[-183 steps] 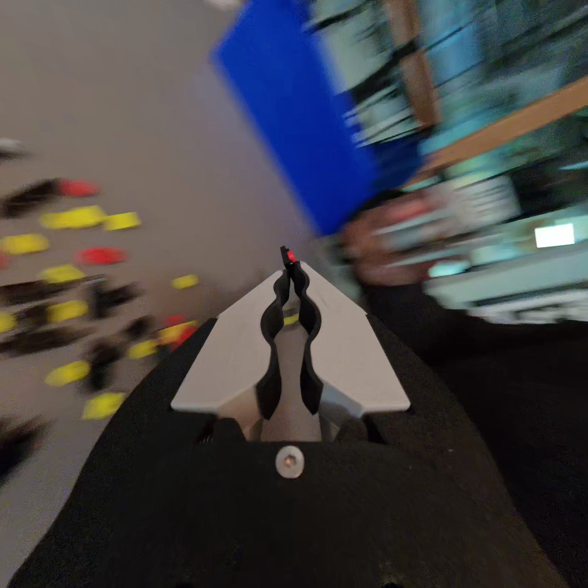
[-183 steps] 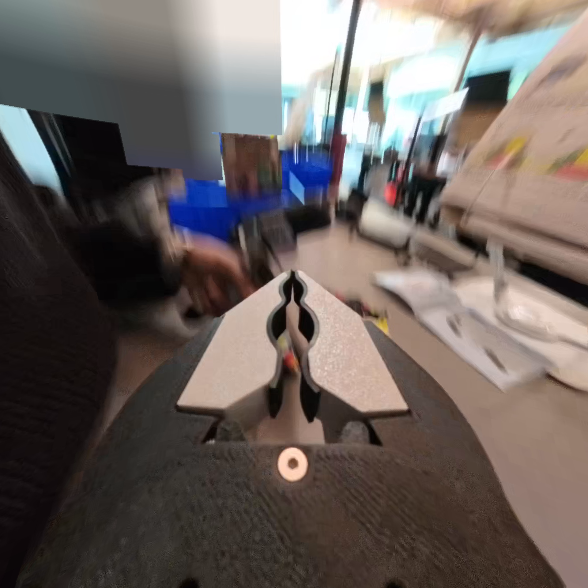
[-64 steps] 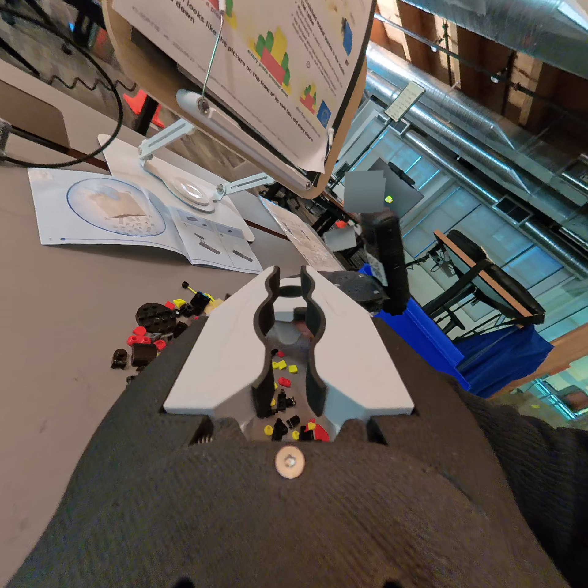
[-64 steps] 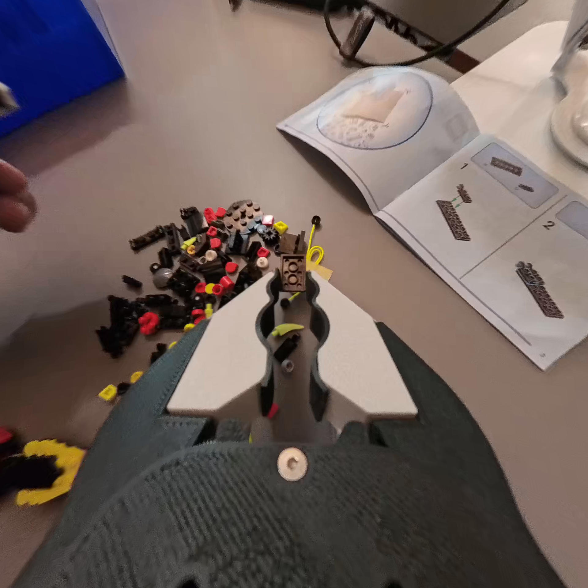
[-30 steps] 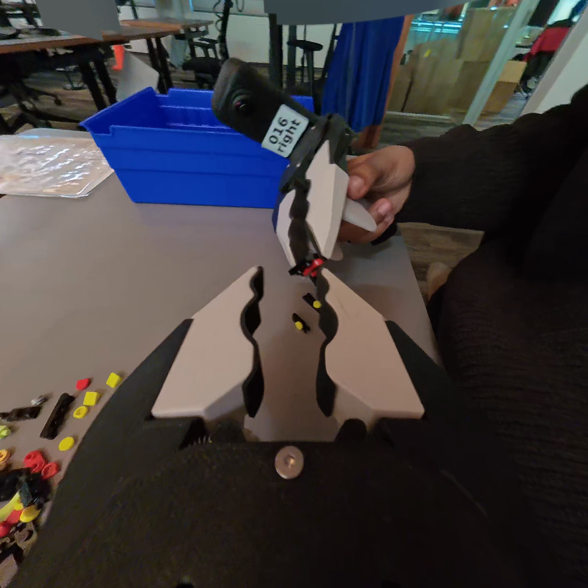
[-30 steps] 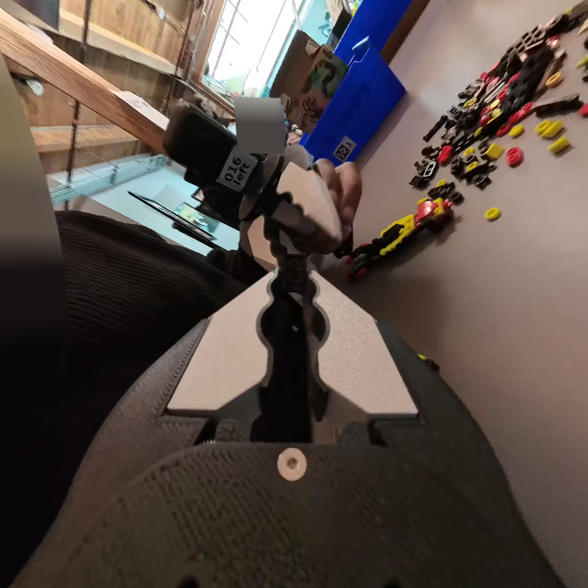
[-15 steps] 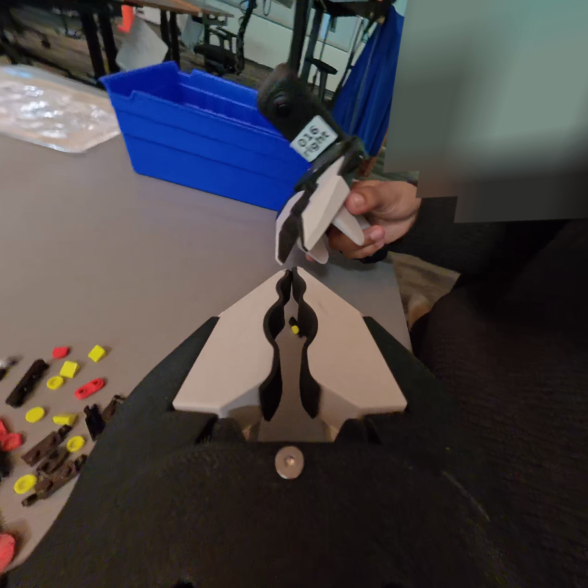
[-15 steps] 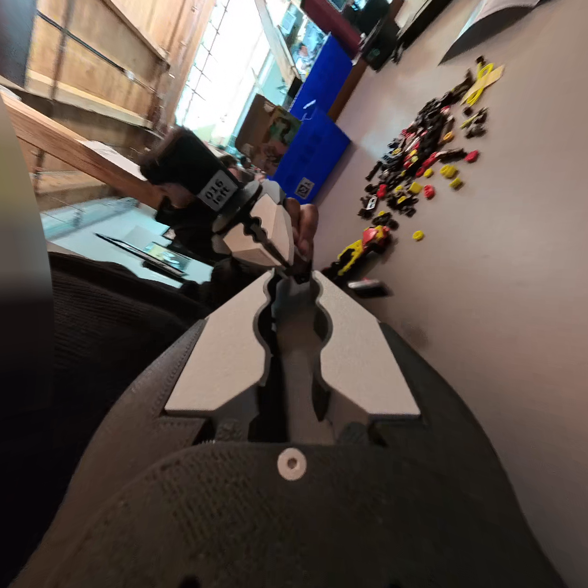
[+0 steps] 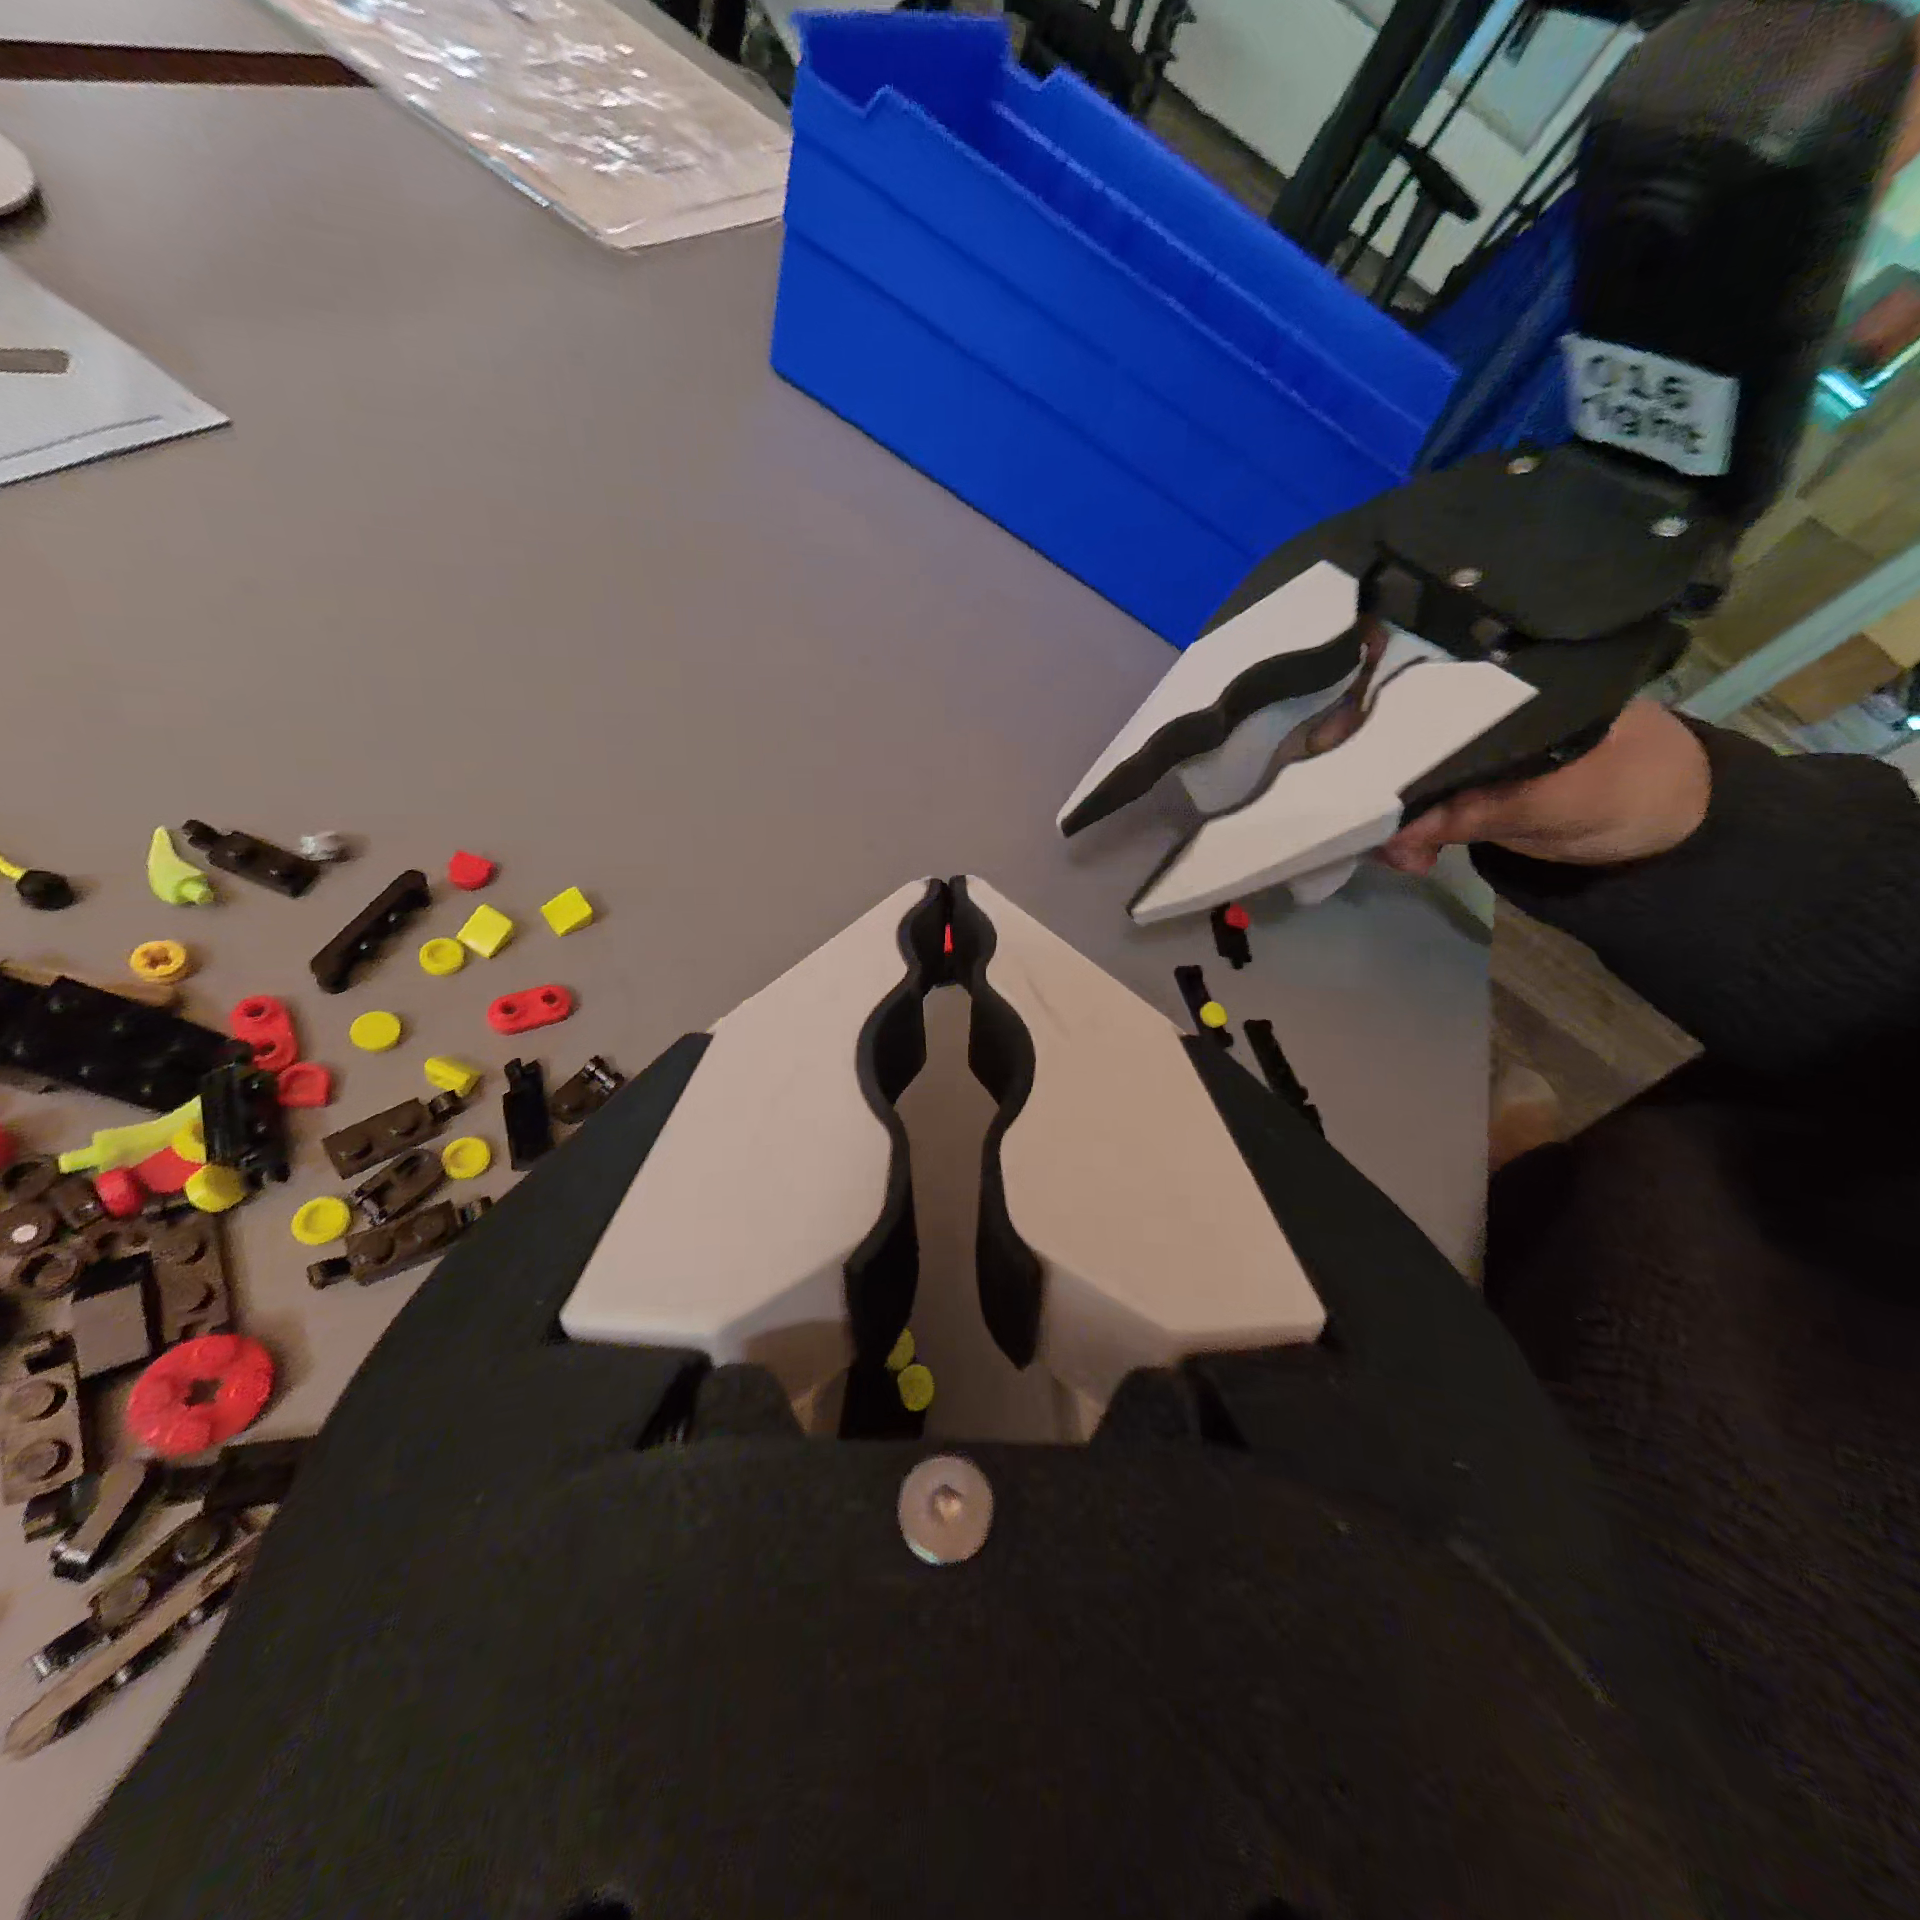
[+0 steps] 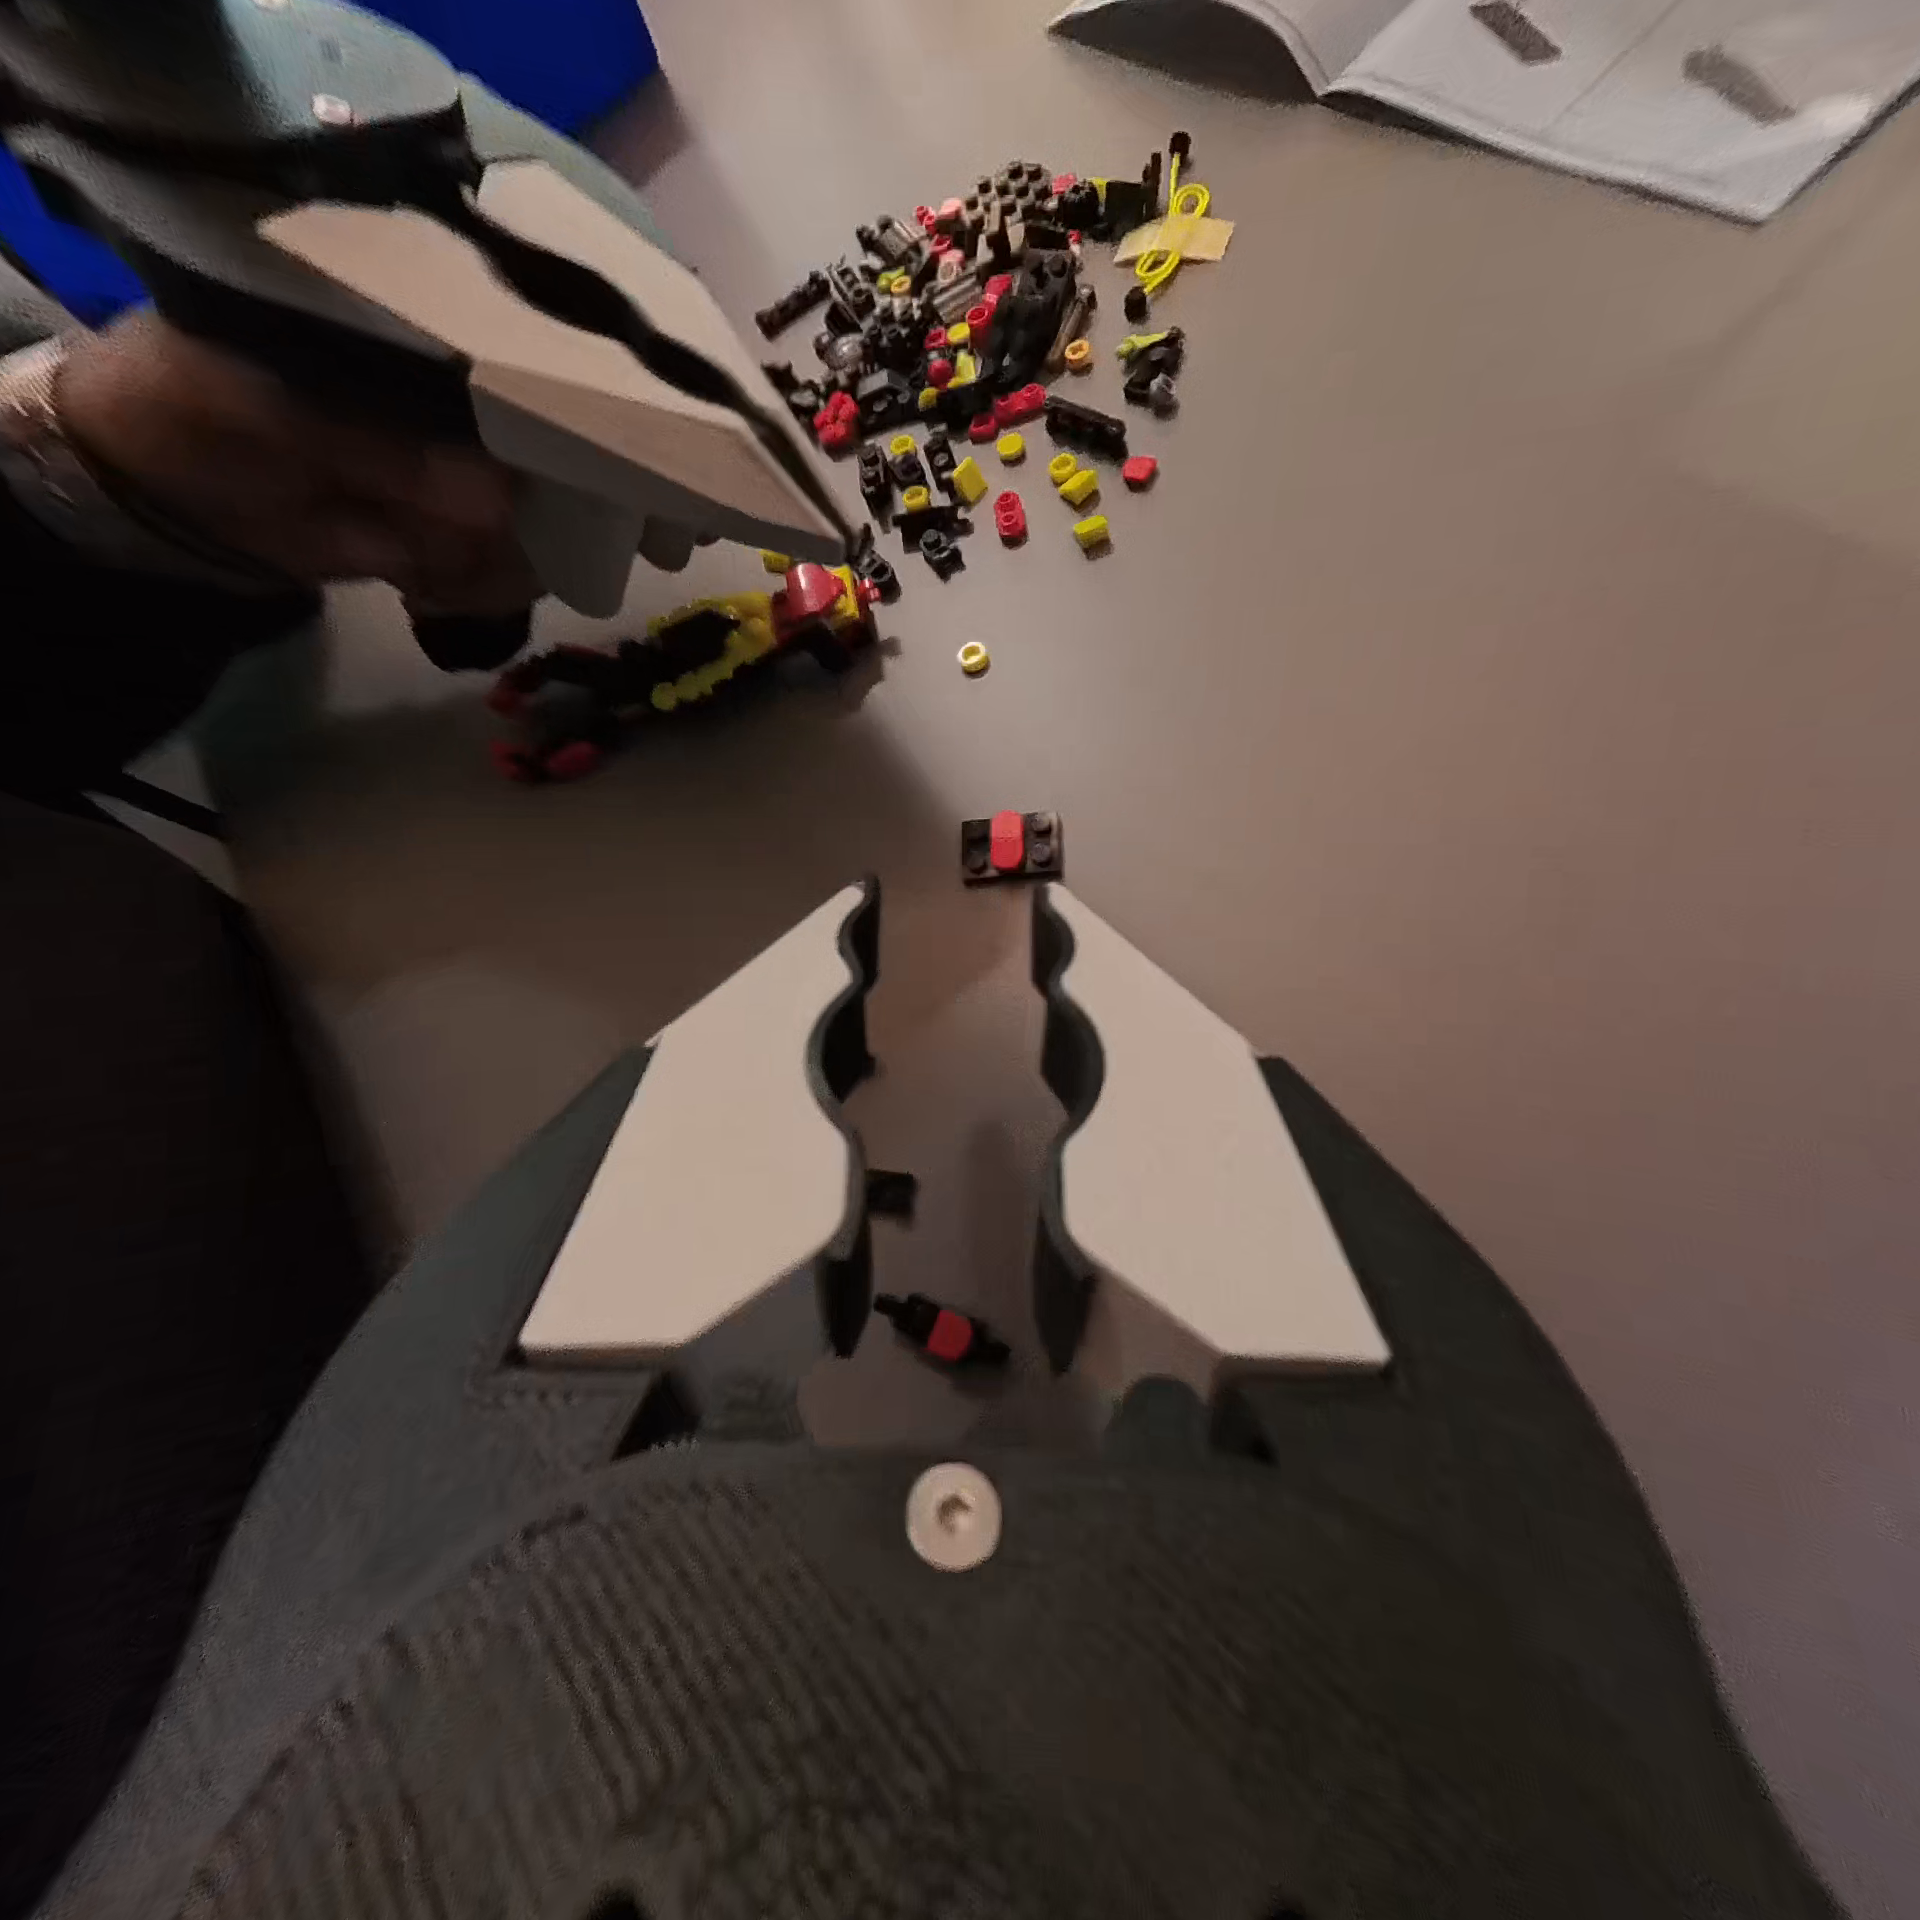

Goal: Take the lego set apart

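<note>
My left gripper (image 9: 945, 894) is shut, with a sliver of a small red piece (image 9: 948, 938) showing between its fingers. It hovers at the near edge of the pile of loose black, red and yellow pieces (image 9: 208, 1122). My right gripper (image 10: 954, 894) is open and empty, low over the table. A black plate with a red piece on it (image 10: 1010, 847) lies just past its tips. In the right wrist view, the left gripper (image 10: 847, 540) is above the part-built red, yellow and black model (image 10: 707, 644). In the left wrist view, the right gripper (image 9: 1101, 873) is to the right.
A blue bin (image 9: 1039, 312) stands at the back and a clear plastic sheet (image 9: 582, 114) lies beside it. A paper booklet (image 10: 1558, 94) lies beyond the pile (image 10: 977, 343). Small black pieces (image 9: 1205, 1008) lie near the table's right edge. A hand (image 9: 1558, 810) holds the right gripper. The tips of one gripper are about 7 centimetres away from the tips of the other.
My right gripper has opened and dropped low, and the black plate with the red piece now lies on the table. My left gripper stayed shut and swung toward the pile.
</note>
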